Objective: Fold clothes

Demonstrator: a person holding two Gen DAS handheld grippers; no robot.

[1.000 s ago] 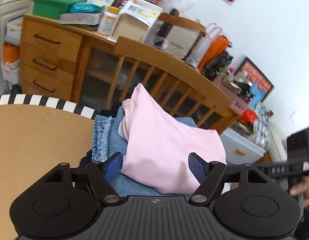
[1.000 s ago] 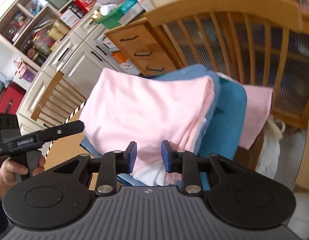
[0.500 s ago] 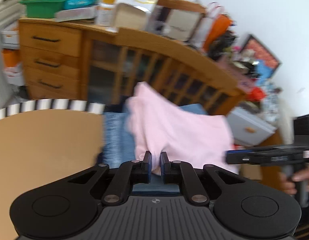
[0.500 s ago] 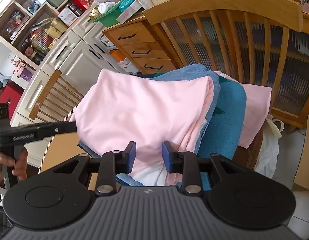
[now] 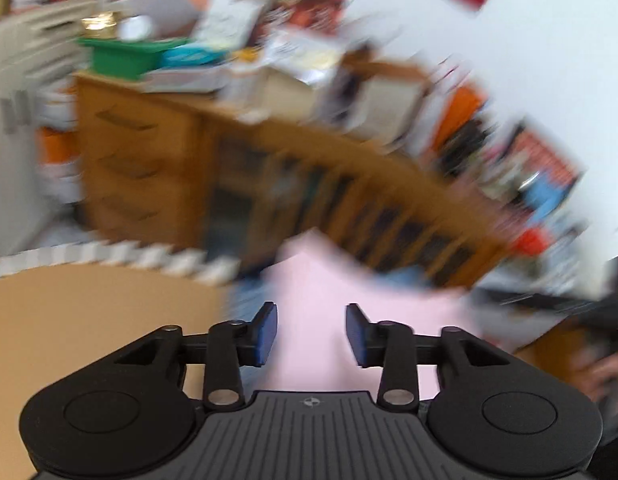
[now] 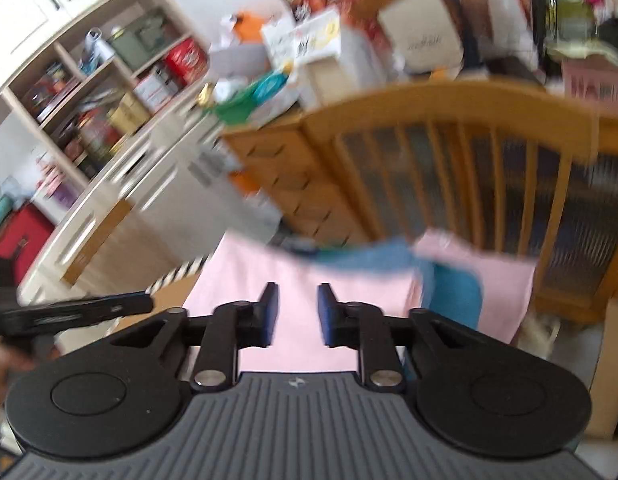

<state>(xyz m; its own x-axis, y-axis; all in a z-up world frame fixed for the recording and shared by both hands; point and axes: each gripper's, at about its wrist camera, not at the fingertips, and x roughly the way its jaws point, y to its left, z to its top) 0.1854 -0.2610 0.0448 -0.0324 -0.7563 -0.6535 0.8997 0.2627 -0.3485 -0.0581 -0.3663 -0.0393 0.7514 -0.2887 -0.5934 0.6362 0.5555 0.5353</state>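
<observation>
Left wrist view is pretty smeared, but you get the tan counter (image 5: 89, 320) with its striped edge on the left, which the other camera barely catches. The left gripper (image 5: 311, 334) has its jaws apart; they've just been opening, and the pink cloth (image 5: 321, 292) sits behind the gap without the pads pressing on it, as far as the blur lets me tell. The wooden dresser (image 5: 141, 168) behind it is loaded with boxes and a green tub (image 5: 125, 58).

Right wrist view adds the white shelving (image 6: 109, 92) full of tins and the spindle-back chair (image 6: 469, 132). Here the pile reads better: flat, smooth pink cloth (image 6: 245, 276) on top, one blue garment (image 6: 369, 262), one teal one (image 6: 457, 296), and a second pink piece (image 6: 505, 280) draped on the chair side. The right gripper (image 6: 297, 316) has been closing; a narrow gap is left, with nothing pinched. The left gripper (image 6: 69, 312) pokes in at the left, held by a hand (image 6: 1, 364).
</observation>
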